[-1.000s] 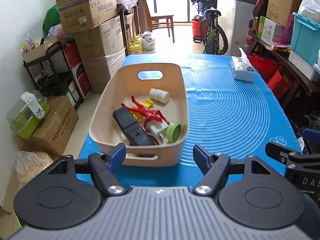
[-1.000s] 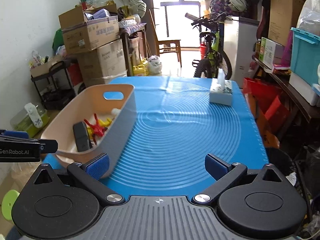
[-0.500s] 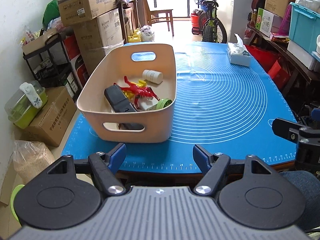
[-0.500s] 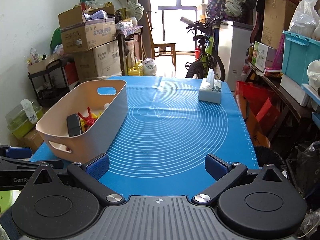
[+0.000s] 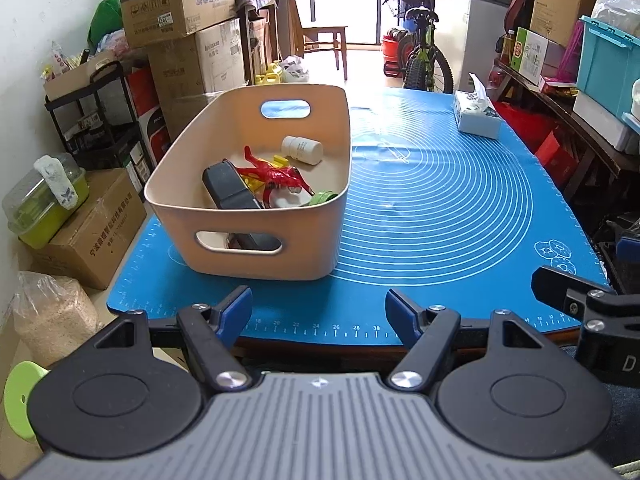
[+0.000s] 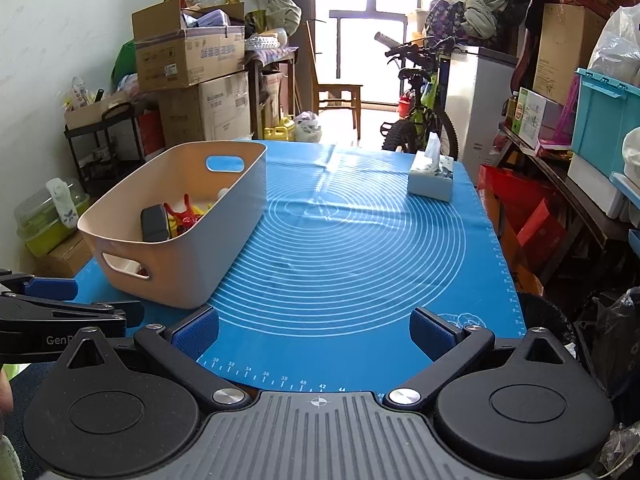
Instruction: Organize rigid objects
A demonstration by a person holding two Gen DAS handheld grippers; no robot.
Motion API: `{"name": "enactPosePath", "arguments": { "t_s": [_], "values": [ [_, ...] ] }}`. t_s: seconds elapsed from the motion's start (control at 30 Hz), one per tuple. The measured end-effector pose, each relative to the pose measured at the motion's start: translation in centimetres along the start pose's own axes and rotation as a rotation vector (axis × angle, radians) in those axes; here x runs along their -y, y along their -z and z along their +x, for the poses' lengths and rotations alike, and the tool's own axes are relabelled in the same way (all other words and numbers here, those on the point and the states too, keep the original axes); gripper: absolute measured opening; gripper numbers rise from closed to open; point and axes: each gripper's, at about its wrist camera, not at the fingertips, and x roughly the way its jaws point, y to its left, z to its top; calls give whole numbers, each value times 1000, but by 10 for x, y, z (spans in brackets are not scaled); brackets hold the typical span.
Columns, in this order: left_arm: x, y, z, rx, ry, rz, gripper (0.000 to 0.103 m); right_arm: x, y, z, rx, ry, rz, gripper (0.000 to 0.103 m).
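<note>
A beige basket (image 5: 256,256) (image 6: 232,236) stands on the left part of the blue mat (image 5: 440,208) (image 6: 352,248). Inside lie a black flat box (image 5: 228,190) (image 6: 154,222), a red toy figure (image 5: 276,174) (image 6: 182,212), yellow pieces (image 5: 280,159), a white bottle (image 5: 302,150) and a green lid (image 5: 322,198). My left gripper (image 5: 319,314) hangs open and empty over the mat's near edge, short of the basket. My right gripper (image 6: 315,332) is also open and empty, to the right of the basket. Each gripper shows at the side of the other's view.
A tissue box (image 5: 476,118) (image 6: 432,178) sits at the mat's far right. Cardboard boxes (image 5: 176,4) and a black rack (image 5: 96,120) crowd the left wall. A bicycle (image 6: 420,116) stands beyond the table, and shelves with a teal crate (image 5: 608,64) line the right.
Both grippers have drawn back toward the table's near edge and sunk a little. The basket now looks farther away. Both stay open and empty.
</note>
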Motion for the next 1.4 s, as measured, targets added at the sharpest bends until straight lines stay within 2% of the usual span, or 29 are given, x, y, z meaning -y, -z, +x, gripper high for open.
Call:
{"name": "enactPosePath", "arguments": {
  "t_s": [0.43,1.4],
  "values": [
    [5,2,3,-8,2,17,74,5,4,4,-24,1,27,100],
    [10,2,4,-6,1,46,74,3,6,4,-13,1,29,100]
  ]
}}
